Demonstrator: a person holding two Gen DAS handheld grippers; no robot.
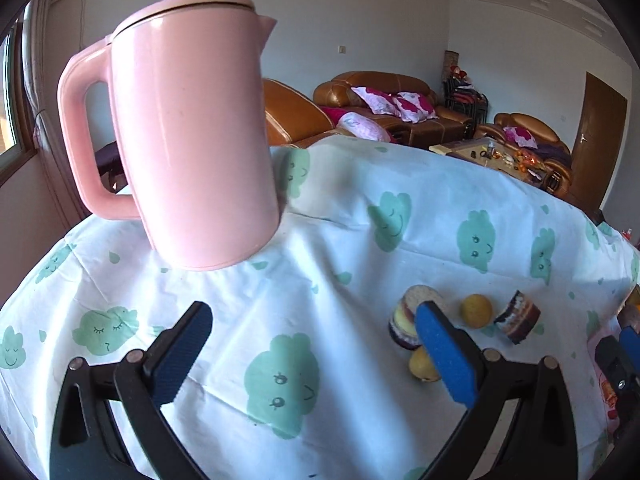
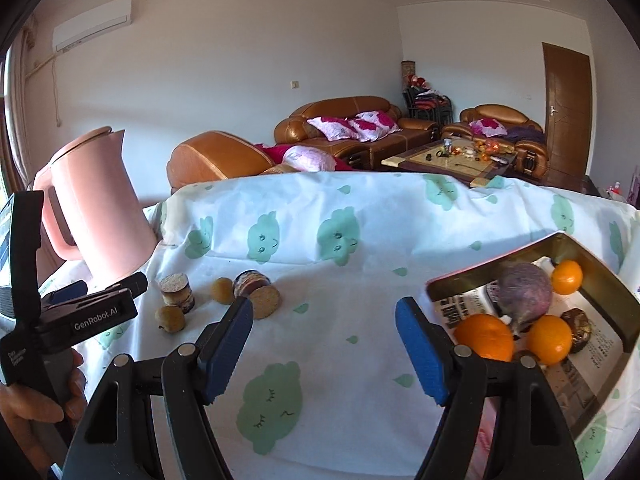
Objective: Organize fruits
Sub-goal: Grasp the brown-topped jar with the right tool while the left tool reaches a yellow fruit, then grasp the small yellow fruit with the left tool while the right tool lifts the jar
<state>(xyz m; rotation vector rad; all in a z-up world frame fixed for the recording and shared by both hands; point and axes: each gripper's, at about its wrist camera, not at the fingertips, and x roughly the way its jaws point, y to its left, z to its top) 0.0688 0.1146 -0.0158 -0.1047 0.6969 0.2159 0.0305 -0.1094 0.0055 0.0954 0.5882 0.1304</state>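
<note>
A gold tin box (image 2: 592, 264) at the right holds three oranges (image 2: 485, 337), a purple round fruit (image 2: 526, 290) and a dark brown item (image 2: 578, 328). On the cloth lie two small yellow-brown fruits (image 2: 223, 290) (image 1: 476, 310) and two layered cake pieces (image 2: 178, 289) (image 1: 518, 316). My right gripper (image 2: 325, 350) is open and empty, left of the box. My left gripper (image 1: 314, 354) is open and empty above the cloth, left of the fruits; it also shows in the right wrist view (image 2: 100, 286).
A pink kettle (image 1: 188, 136) stands at the table's back left. The white cloth with green clouds (image 2: 340, 292) covers the table. Brown sofas (image 2: 340, 128) and a coffee table (image 2: 452, 160) are behind.
</note>
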